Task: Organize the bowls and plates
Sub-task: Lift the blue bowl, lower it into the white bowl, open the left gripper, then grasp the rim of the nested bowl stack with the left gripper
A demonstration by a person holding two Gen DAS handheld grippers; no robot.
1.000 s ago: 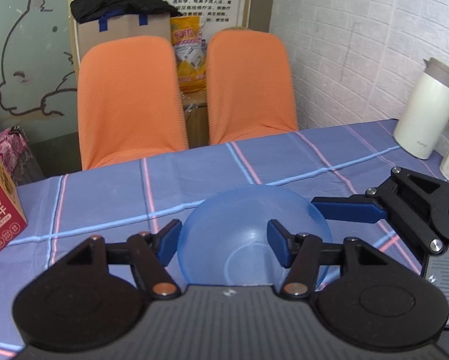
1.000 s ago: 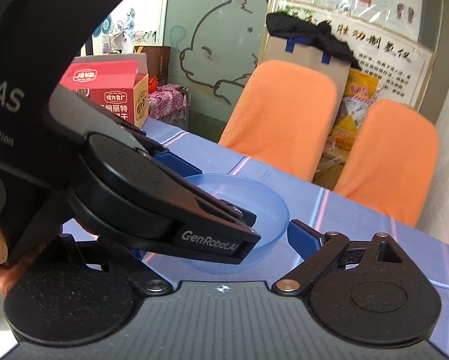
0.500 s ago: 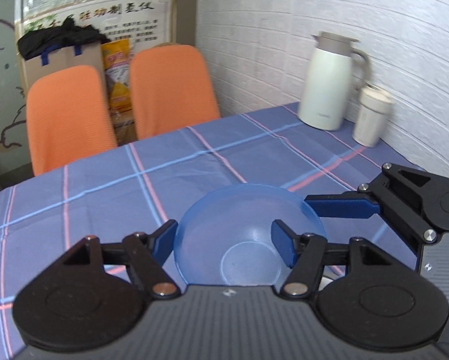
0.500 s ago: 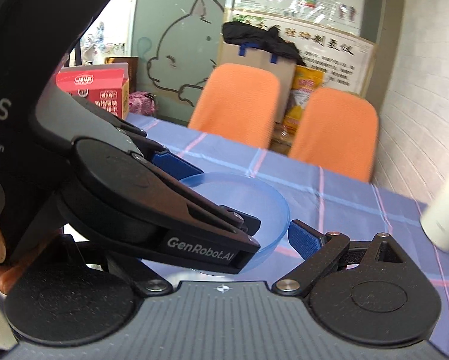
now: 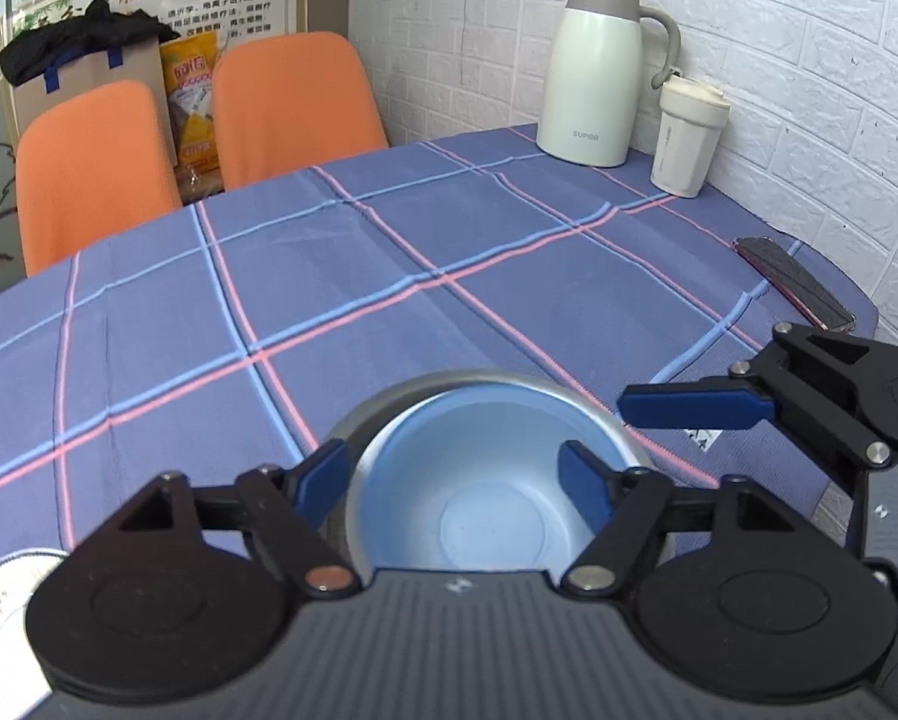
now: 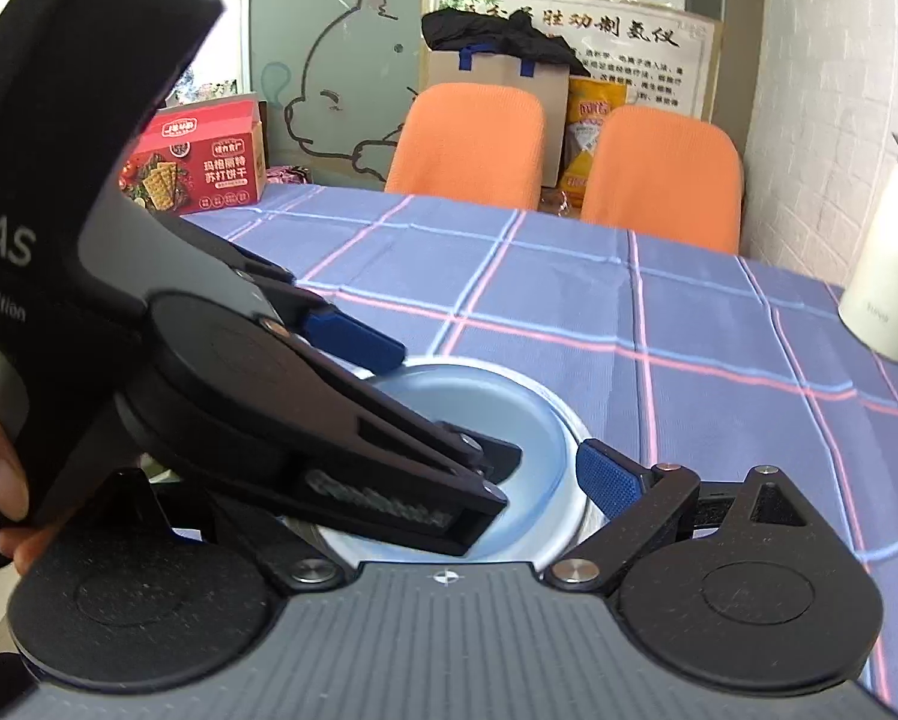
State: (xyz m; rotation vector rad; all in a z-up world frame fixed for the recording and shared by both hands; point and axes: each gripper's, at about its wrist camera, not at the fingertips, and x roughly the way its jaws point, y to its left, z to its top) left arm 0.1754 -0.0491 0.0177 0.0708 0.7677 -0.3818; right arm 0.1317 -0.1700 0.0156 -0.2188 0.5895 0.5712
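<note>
Nesting explains the pose: left gripper [image 5: 455, 477] jaws spread wide around blue bowl [image 5: 485, 498] seated inside metal bowl [image 5: 377, 420], right gripper [image 5: 629, 408] likewise open beside it.

Hidden and cropped bits, both wrist views

My left tongs [image 5: 452, 474] block the near rim of the blue bowl [image 5: 485, 480]; only an arc of the metal bowl [image 5: 383, 405] under it shows. I can't tell if the pads touch the bowl. White plate [image 5: 2, 591] cut off at the lower left edge. In the right wrist view the left tongs' body covers my right tongs' left finger, and the thermos [image 6: 887, 276] is cropped by the right edge.
</note>
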